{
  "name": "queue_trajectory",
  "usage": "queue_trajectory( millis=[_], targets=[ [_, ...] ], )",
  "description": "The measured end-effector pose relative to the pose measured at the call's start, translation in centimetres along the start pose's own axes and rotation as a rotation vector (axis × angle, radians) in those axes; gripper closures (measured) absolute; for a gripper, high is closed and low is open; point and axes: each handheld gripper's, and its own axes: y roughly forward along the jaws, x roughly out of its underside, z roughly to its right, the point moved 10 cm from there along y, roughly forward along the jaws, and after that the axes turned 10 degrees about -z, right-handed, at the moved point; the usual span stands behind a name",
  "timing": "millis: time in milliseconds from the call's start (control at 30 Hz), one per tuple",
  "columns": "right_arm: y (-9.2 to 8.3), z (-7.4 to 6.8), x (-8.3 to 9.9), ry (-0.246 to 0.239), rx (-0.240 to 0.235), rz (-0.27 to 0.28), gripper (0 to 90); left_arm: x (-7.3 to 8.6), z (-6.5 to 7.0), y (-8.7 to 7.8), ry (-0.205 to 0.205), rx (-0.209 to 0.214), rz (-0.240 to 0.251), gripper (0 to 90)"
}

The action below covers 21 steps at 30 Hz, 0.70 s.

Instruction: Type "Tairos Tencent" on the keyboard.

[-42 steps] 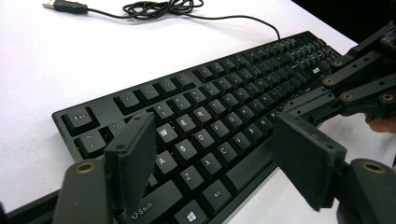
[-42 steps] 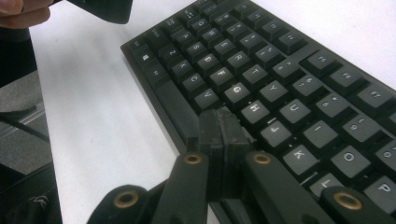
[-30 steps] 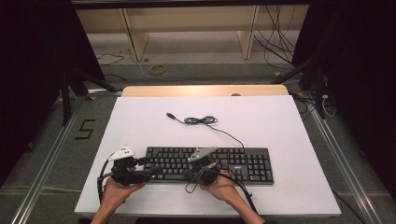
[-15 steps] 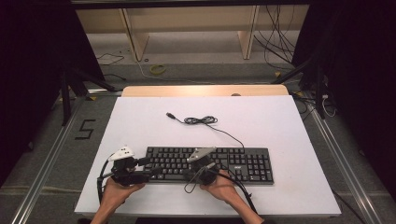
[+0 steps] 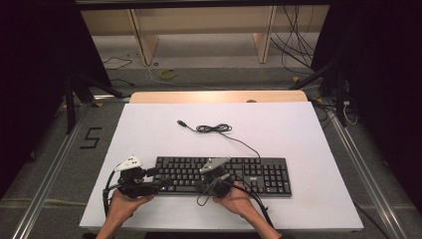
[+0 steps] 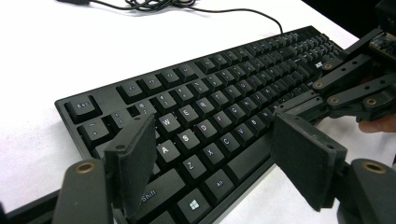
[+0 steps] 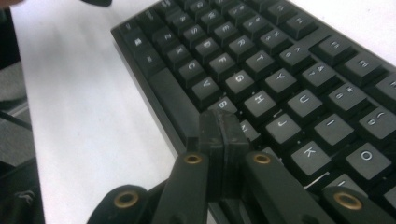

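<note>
High view: a black keyboard (image 5: pixel 224 176) lies flat near the front edge of a white table (image 5: pixel 298 129), its long side running left to right. Its thin black cable (image 5: pixel 219 130) trails away toward the far side of the table and ends in a loose coil with a plug. Two hands come in from the bottom edge, each holding a gripper.

The left gripper (image 5: pixel 155 180) sits at the keyboard's left end. The right gripper (image 5: pixel 215 180) sits over the near edge of the keyboard, about a third of the way along from the left.

Left gripper view: the left gripper (image 6: pixel 219 163) has its two flat black pads spread wide, with nothing pressed between them. The keyboard's lower left corner lies in the gap, with the Shift, Windows, Z and X keys readable. The pads appear to hover just above the keys, though contact cannot be told. The right gripper's black linkage shows at the right edge, beside the keyboard's near edge.

Right gripper view: the right gripper (image 7: pixel 222 135) has its pads pressed flat together, holding nothing. The joined tips point down at the bottom letter row beside the space bar, near the B key; whether they press a key cannot be told. Letters such as G, H, K and O are readable here, which the high view is too distant to show.
</note>
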Motion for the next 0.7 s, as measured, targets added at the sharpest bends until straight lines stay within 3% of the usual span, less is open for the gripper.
queue_trajectory(
  millis=[233,700],
  targets=[
    [-0.9,0.4,-0.5,0.011,-0.006,0.047,84.8,0.0,-0.1,-0.1,-0.004,-0.004,0.003,30.6],
    [-2.5,1.4,-1.3,0.047,-0.01,0.099,64.7,0.2,-0.2,0.0,-0.001,-0.011,-0.016,31.2]
  ],
)
